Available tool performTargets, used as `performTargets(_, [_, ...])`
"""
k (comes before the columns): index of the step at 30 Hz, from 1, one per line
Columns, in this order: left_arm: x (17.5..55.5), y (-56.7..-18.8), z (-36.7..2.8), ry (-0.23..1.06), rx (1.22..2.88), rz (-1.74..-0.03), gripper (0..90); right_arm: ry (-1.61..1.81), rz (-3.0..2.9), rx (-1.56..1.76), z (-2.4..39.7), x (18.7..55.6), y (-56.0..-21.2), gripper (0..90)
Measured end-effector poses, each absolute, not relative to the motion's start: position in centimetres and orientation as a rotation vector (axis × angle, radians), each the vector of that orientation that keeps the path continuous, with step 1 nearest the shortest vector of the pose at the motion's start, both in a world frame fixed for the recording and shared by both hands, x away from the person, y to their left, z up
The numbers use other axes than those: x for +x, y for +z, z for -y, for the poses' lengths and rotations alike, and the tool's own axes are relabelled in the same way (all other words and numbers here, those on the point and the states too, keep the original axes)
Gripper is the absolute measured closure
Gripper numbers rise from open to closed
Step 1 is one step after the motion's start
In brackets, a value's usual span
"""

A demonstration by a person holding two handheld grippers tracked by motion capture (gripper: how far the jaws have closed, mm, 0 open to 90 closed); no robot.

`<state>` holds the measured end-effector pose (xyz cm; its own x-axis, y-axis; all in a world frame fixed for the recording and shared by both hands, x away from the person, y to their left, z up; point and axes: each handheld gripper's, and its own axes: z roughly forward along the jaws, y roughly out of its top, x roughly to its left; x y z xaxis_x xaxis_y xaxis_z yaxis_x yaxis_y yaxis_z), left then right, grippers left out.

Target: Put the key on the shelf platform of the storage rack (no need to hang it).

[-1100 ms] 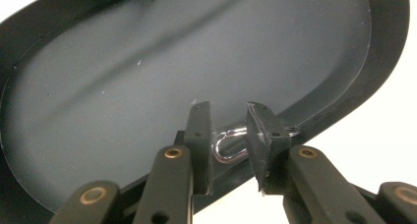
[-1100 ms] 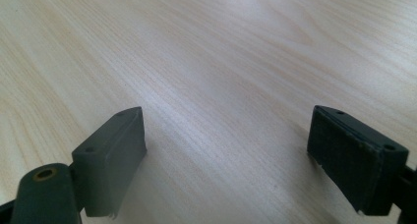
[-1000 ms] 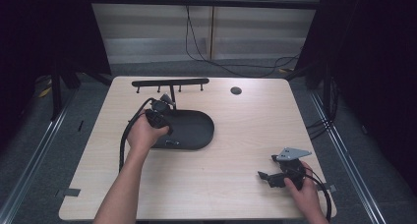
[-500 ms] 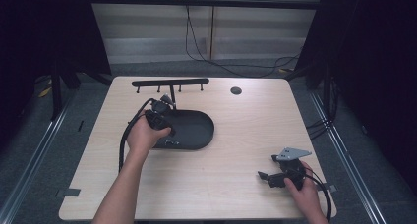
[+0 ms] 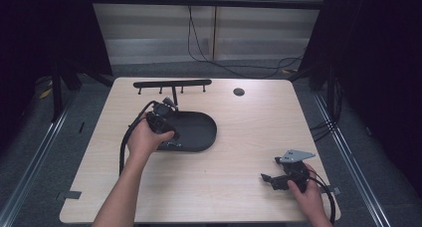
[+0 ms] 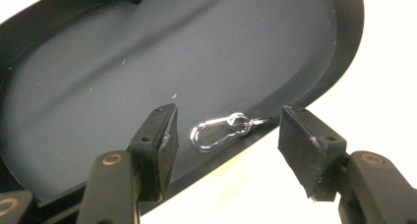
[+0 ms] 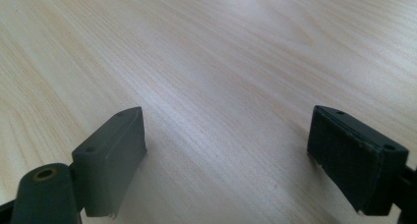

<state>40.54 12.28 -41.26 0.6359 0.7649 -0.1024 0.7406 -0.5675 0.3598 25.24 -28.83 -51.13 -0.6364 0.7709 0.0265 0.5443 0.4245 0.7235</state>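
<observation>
A black oval tray lies left of the table's middle. A small silver snap clip rests flat inside it, close to the near rim. My left gripper hangs over that rim, held in a hand. In the left gripper view this gripper is open, its jaws have just been opening, and the clip lies loose between them, touched by neither pad. My right gripper sits low at the table's front right. It is open over bare wood.
A black bar with small hooks stands at the table's back, just behind the tray. A round cable hole sits at the back centre. Black cables trail from both grippers. The light wooden tabletop stretches between the tray and the right gripper.
</observation>
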Motion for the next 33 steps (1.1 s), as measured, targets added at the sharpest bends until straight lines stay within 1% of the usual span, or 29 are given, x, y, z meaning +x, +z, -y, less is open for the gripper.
performTargets(6, [40.1,-41.2,-12.4,0.088,2.490,-1.176,35.0,1.034,-2.374,1.135,28.8,25.2,-51.1,14.0])
performTargets(15, [39.2,-41.2,-12.5,0.098,2.479,-1.165,30.7,1.034,-2.374,1.135,28.8,25.2,-51.1,14.0])
performTargets(22, [38.6,-41.4,-12.7,0.090,2.486,-1.156,29.0,1.034,-2.374,1.135,28.8,25.2,-51.1,14.0])
performTargets(33, [37.5,-41.5,-13.0,0.079,2.499,-1.143,28.9,1.034,-2.374,1.135,28.8,25.2,-51.1,14.0])
